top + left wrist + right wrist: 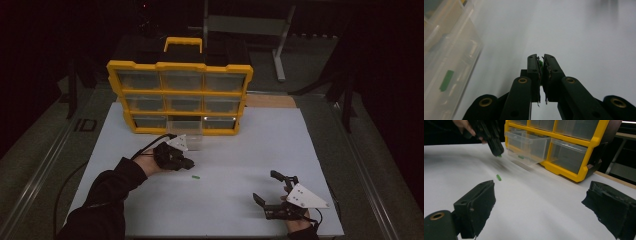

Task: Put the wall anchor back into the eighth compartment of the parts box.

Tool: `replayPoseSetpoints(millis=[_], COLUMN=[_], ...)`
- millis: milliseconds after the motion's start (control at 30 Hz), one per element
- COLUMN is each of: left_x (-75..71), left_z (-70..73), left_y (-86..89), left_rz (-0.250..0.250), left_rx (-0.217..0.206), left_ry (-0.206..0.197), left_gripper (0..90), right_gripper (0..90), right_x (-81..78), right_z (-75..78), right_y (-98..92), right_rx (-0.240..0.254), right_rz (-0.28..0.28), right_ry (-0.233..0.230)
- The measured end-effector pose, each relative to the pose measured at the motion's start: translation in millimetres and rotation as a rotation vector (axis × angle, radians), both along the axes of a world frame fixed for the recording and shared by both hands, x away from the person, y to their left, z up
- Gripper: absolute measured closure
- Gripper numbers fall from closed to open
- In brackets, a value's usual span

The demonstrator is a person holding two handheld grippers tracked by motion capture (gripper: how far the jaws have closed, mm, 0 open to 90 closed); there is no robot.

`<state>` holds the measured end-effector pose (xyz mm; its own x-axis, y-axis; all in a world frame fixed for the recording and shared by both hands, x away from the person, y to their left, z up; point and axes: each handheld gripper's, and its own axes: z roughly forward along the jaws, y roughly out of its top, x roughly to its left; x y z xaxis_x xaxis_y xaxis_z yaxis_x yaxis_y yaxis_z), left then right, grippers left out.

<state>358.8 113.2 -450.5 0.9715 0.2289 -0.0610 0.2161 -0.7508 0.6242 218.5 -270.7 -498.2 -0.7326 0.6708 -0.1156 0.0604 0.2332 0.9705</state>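
I see a small green piece (540, 63) pinched between the tips of my left tongs (541, 60), which are clamped on it just above the white bench (240, 150). In the right gripper view those left tongs (496, 150) point down at the bench with green showing at their tip. A second green piece (195, 176) lies loose on the bench, just beside the left tongs (182, 162) and well apart from the right ones. Behind it a clear drawer (529, 146) stands pulled out of the bottom row of the yellow organiser (180, 95), and another green piece (521, 157) rests inside that drawer. My right tongs (267, 192) sit near the front right of the bench, jaws spread wide with nothing between them
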Motion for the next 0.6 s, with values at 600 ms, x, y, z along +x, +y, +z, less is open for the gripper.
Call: replayPoseSetpoints(millis=[600], left_x=[12.0], left_z=[65.9], left_y=[18.3], left_rz=[-0.001], left_rx=[-0.057], left_ry=[-0.077], left_gripper=[83.8], right_gripper=[8.3], right_x=[0.2], right_z=[-0.5], right_y=[-0.2], right_rx=[0.007], right_rz=[0.002], right_ry=[0.009])
